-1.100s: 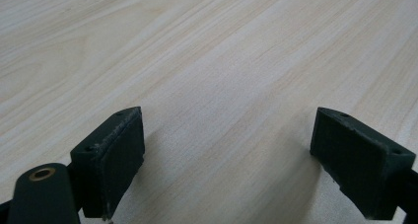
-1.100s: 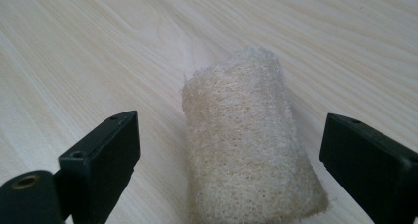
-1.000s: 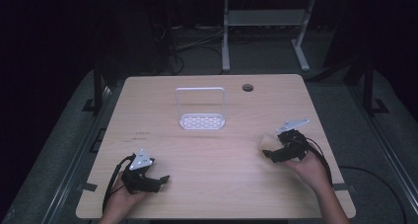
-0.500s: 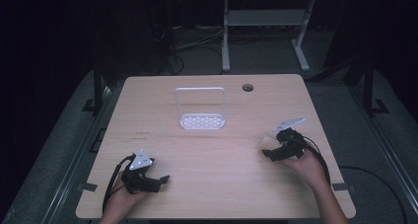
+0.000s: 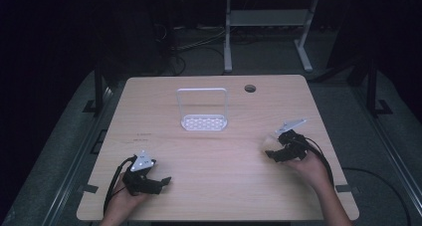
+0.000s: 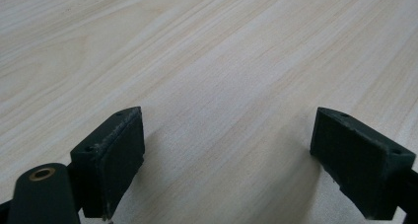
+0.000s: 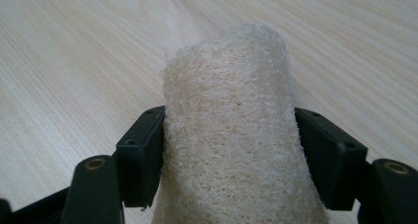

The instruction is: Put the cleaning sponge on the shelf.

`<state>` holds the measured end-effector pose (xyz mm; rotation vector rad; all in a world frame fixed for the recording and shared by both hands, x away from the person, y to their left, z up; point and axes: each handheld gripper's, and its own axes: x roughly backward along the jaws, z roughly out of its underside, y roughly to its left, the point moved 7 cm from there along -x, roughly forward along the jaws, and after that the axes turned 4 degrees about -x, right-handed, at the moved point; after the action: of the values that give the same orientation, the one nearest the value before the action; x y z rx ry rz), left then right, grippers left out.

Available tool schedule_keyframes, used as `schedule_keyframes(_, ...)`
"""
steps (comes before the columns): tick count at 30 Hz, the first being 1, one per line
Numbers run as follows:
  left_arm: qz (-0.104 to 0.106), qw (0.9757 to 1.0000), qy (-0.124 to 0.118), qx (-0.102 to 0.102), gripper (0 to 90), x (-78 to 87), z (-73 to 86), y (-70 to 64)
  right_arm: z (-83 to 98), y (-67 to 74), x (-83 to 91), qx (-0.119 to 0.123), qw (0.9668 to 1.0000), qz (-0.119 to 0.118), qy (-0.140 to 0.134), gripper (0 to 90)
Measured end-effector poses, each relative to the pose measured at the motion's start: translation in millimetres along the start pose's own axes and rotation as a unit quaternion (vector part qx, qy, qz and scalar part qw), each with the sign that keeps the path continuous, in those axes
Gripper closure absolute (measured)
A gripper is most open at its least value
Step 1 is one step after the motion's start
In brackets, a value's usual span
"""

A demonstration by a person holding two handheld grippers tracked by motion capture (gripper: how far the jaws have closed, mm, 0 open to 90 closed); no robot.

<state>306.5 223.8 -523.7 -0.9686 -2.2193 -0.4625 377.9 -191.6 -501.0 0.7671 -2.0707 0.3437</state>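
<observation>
Right gripper (image 7: 229, 150) pinched a loofah (image 7: 231, 130) at the table's (image 5: 214, 186) four o'clock.
Its jaws had just been closing, pads against the loofah's sides. The left gripper (image 6: 226, 160), at seven o'clock, was spread over bare wood. A rack (image 5: 203, 109) stood toward twelve.

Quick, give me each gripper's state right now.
Left gripper: open, nothing between its jaws.
Right gripper: just been closing, jaws pressing on a cream, fibrous loofah sponge.

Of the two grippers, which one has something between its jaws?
The right gripper: its jaws press both sides of a cream loofah sponge. The left gripper stands open over bare wooden table.
</observation>
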Motion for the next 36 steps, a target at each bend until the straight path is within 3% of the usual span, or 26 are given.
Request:
schedule_keyframes(18,-0.001,1.0000,-0.002,0.001,12.5,-0.2,-0.3,0.0,-20.6,10.2,14.4,0.011,0.9998,-0.002,-0.015,31.9)
schedule_keyframes(36,0.001,1.0000,0.001,-0.001,12.5,0.2,0.0,0.1,-38.9,20.6,15.8,0.024,0.9995,-0.008,-0.022,31.9)
